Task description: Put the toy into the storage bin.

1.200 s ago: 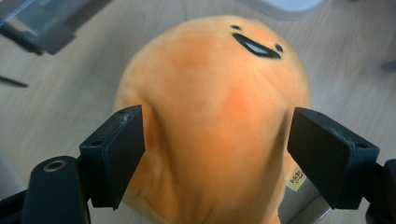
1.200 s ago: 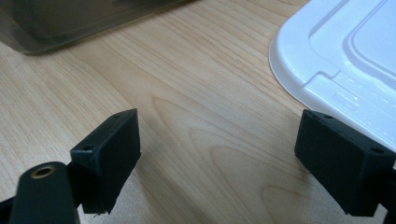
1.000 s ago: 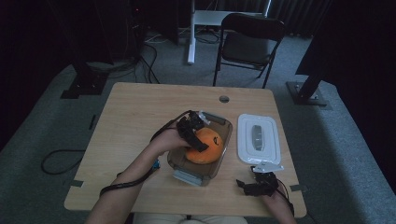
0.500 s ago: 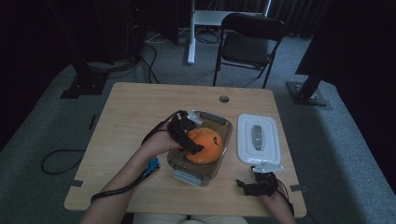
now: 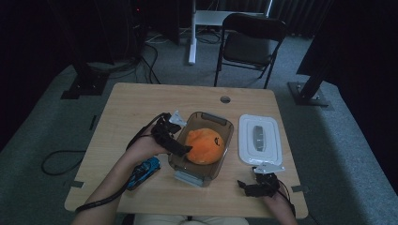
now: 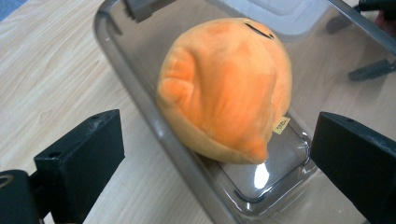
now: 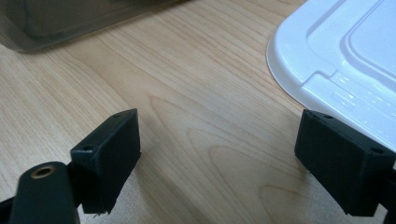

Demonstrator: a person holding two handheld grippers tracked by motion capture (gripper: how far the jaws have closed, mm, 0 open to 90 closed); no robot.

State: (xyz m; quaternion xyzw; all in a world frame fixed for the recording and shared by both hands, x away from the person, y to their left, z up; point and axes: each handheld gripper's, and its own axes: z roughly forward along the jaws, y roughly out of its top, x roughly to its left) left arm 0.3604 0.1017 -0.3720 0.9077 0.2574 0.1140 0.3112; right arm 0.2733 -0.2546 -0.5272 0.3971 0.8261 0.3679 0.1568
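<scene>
Now wide apart on the left gripper [image 5: 184, 148]: 2 black fingers [image 6: 79, 158], just lately opening further, pressing on nothing. Hangs at the left wall of the clear container [image 5: 220, 123], tips over its rim and aimed at the orange plush toy [image 5: 205, 146]. Seen in the left gripper view with 1 finger above bare wood outside the container and the other above the container's near end, the near corner of the container between them and the toy a little ahead, untouched.

Sits inside the clear container, that toy [image 6: 224, 88], round and soft, on the see-through floor and taking up much of the inside. Bears a small yellow label low on its side and a dark stitched line near its top. Stands near the middle of the desk [image 5: 141, 108], the container, long side running away from the person.

Lies flat just to the right of the container, apart from it: a white lid [image 5: 259, 140]. Rests near the desk's front edge, below that lid: the right gripper [image 5: 248, 185], held in the person's right hand. Open as well, its fingers [image 7: 107, 154], with only wood grain between them, a corner of the white lid [image 7: 345, 56] just beyond 1 finger.

Lies beside the left forearm, left of the container's near corner: a blue toy car [image 5: 143, 168].
</scene>
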